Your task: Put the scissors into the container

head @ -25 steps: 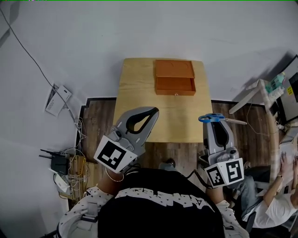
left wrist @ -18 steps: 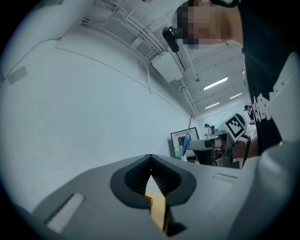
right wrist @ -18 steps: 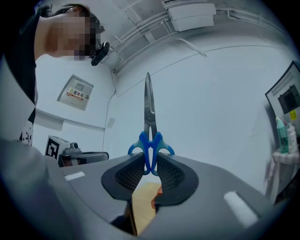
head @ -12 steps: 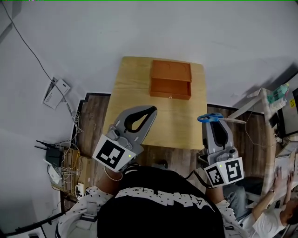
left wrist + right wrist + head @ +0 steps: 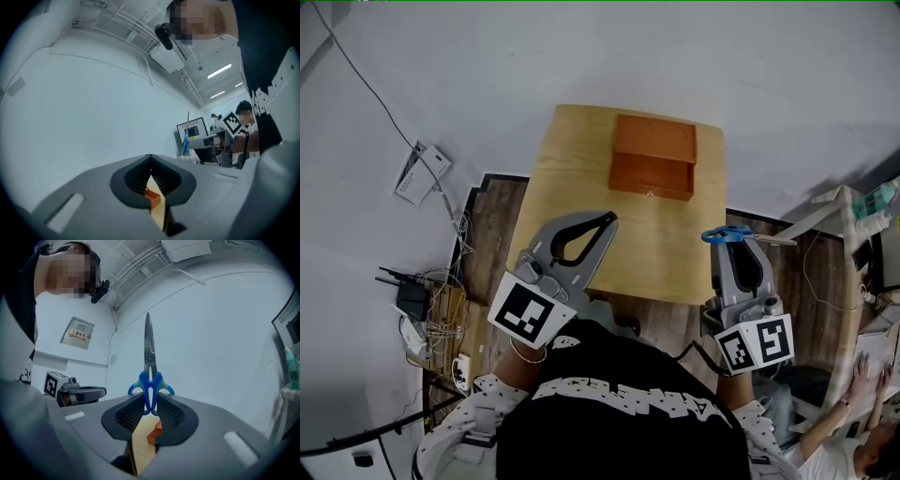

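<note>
The container is an open orange wooden box [image 5: 653,155] at the far end of a small wooden table [image 5: 572,187]. My right gripper [image 5: 733,240] hovers at the table's right front corner, shut on the blue handles of the scissors [image 5: 727,234], whose steel blades point off to the right. In the right gripper view the scissors [image 5: 149,362] stand upright between the jaws of the right gripper [image 5: 151,401], with the box [image 5: 154,432] seen low behind them. My left gripper [image 5: 607,219] hangs over the table's front left part, shut and empty, its tips meeting in the left gripper view [image 5: 150,158].
A router and tangled cables [image 5: 417,309] lie on the floor to the left, with a white box [image 5: 419,173] against the wall. A white desk frame [image 5: 834,202] and a seated person [image 5: 862,441] are at the right. White wall lies behind the table.
The head view has swung, so the table and box now sit slightly skewed. Both grippers have edged along near the table's front; the right still grips the scissors.
</note>
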### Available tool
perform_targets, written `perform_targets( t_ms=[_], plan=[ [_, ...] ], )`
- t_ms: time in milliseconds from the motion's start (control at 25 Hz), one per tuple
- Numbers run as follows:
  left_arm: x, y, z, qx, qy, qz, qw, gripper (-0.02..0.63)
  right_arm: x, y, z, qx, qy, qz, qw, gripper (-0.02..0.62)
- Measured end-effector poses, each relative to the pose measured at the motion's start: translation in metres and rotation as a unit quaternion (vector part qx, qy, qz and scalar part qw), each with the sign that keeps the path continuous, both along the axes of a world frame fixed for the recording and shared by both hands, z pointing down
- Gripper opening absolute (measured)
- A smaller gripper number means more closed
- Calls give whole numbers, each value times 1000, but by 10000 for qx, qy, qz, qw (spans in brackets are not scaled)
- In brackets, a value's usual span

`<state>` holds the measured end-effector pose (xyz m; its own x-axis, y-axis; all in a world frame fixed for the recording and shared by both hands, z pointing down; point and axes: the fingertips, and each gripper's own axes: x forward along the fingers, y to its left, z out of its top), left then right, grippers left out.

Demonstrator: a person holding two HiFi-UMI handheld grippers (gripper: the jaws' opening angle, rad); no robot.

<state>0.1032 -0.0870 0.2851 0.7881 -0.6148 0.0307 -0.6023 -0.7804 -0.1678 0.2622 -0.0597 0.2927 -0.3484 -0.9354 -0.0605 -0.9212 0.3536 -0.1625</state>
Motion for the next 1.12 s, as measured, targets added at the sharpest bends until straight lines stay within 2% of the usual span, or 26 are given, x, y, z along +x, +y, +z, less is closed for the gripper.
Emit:
perform_targets(
  t_ms=[200,400,560,760,1120],
  plan=[
    [-7,-19,-3,-38,98,-46,9999,0,1,-23,4,-27,138,38,9999,97],
    [-10,-51,-11,210,11,-124,9997,0,1,-47,4,-120,246,77,9996,97],
    [-7,-65,-8,147,93,-51,9998,0,1,-67,8,-227,378,62,9990,97],
    [-22,-88,1,-8,249,-233,9994,0,-5,-90,18,-329,563,60,9979,97],
    [-42,-116,7,19,232,-499,9985,0,-14,-124,40,-543,1024,23,9933,97]
  ],
)
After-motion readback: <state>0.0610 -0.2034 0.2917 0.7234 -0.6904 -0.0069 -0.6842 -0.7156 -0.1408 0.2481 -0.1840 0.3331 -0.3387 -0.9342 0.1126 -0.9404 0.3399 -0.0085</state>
